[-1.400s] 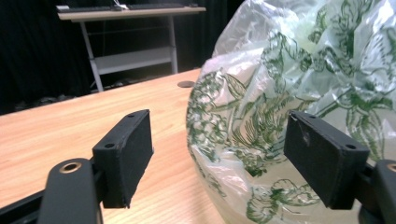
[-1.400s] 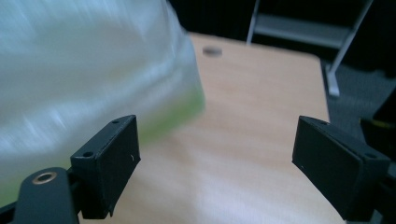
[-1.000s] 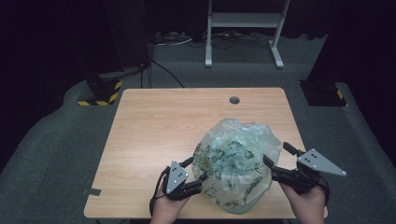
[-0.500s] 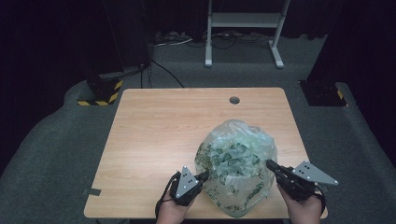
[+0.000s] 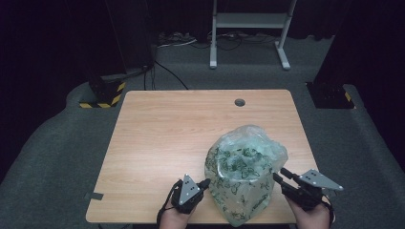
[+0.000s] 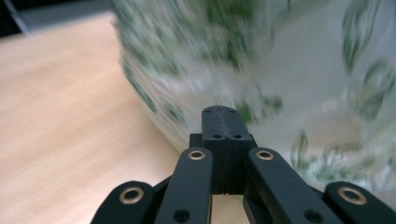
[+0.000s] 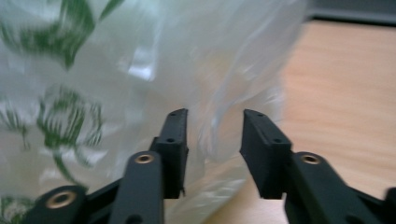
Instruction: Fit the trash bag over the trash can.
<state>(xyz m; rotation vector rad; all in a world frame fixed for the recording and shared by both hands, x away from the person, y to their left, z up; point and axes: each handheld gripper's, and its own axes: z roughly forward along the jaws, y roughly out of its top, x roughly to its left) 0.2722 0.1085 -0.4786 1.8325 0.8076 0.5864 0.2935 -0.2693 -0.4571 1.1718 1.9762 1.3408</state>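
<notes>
Near edge of wooden table, high view: left gripper held in a hand, tips just beside the lower left side of a clear plastic bag printed with green leaf patterns. Right gripper held in the other hand at the bag's lower right side, grey three-cornered plate on top, tips at the bag's edge. Bag between the two grippers, standing on the near right part of the table, puffed and crumpled, its near end reaching the table's near edge.

Left gripper view: jaws pressed together, closed, nothing seen between them; tips close against the blurred bag wall, contact not certain. Bare table surface to the left.

Right gripper view: jaws parted, open; a fold of the bag's film lying in the gap, not pinched; left jaw against the bag wall. Table surface to the right. Jaw states unreadable from the high view.

Farther off, high view: round cable hole near the table's far edge. Beyond the table, grey carpet, a black post base with yellow-black striped tape at far left, white stand legs and loose cables at the far side.
</notes>
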